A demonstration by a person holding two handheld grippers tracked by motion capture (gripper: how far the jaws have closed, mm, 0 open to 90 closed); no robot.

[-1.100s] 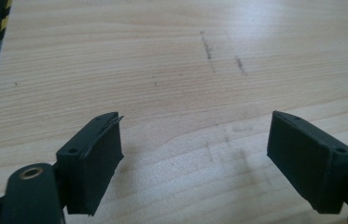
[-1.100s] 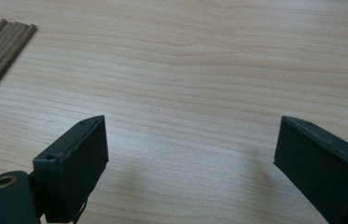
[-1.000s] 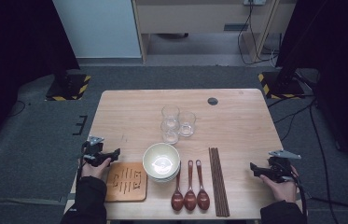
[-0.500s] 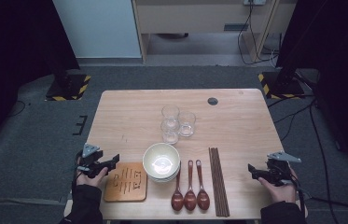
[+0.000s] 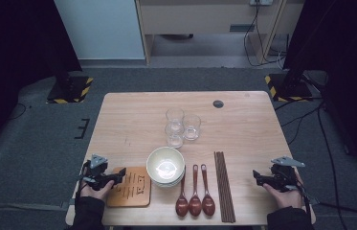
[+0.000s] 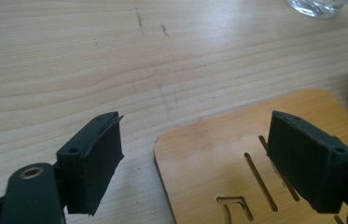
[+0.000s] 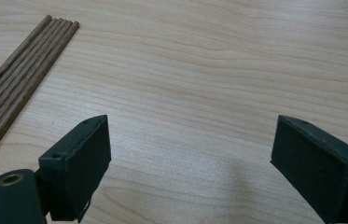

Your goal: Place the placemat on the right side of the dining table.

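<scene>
The left gripper point(image 6: 195, 163) hangs with its jaws wide apart and nothing between them, the wooden trivet point(image 6: 265, 163) lying just below and ahead. Lower squarely over its near edge before squeezing. The right gripper point(image 7: 190, 163) is likewise spread, gripping nothing.

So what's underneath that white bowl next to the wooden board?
The white bowl sits on at least one more bowl: extra rims show beneath it at the front. How many are stacked I cannot tell, and the table under them is covered. The wooden board lies beside the stack.
</scene>
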